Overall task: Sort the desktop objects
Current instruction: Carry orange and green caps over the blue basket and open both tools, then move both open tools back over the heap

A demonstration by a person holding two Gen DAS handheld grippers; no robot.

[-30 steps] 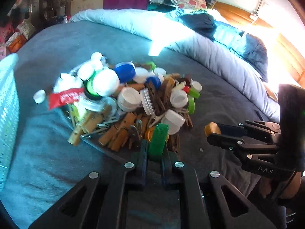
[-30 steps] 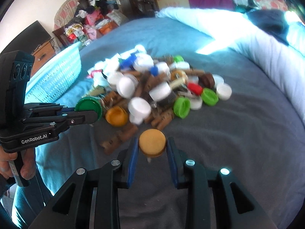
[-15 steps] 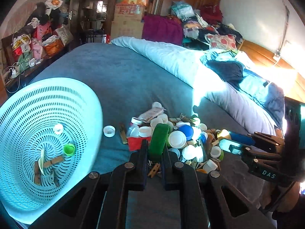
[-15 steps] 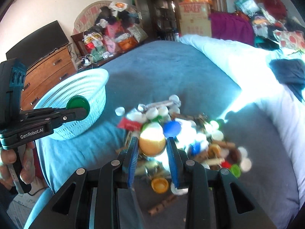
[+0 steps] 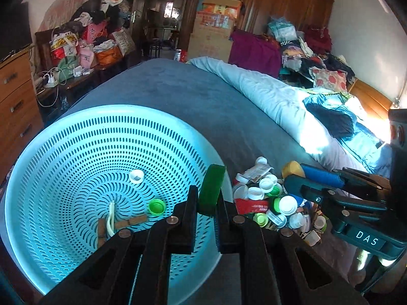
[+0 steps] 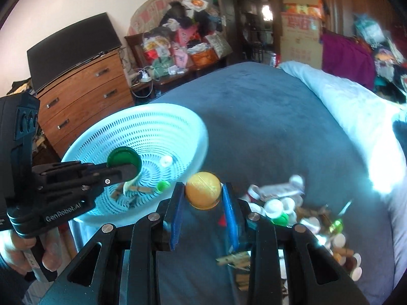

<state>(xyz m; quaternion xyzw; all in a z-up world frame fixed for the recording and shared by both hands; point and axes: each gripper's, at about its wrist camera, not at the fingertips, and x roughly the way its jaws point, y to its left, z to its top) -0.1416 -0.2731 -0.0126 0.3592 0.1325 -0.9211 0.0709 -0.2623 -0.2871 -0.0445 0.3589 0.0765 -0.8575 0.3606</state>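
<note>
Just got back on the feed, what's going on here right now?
A person is sorting a pile of bottle caps and wooden clothespins on a blue-covered bed. The left gripper is shut on a dark green plastic cap, held over the pale blue perforated plastic basket. The right gripper is shut on a yellow-orange plastic cap, beside the basket. A few caps and clothespins already lie in the basket.

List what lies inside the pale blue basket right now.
Inside the basket: a white cap, a light green cap, wooden clothespins and a white clip. The left gripper covers part of the floor.
</note>
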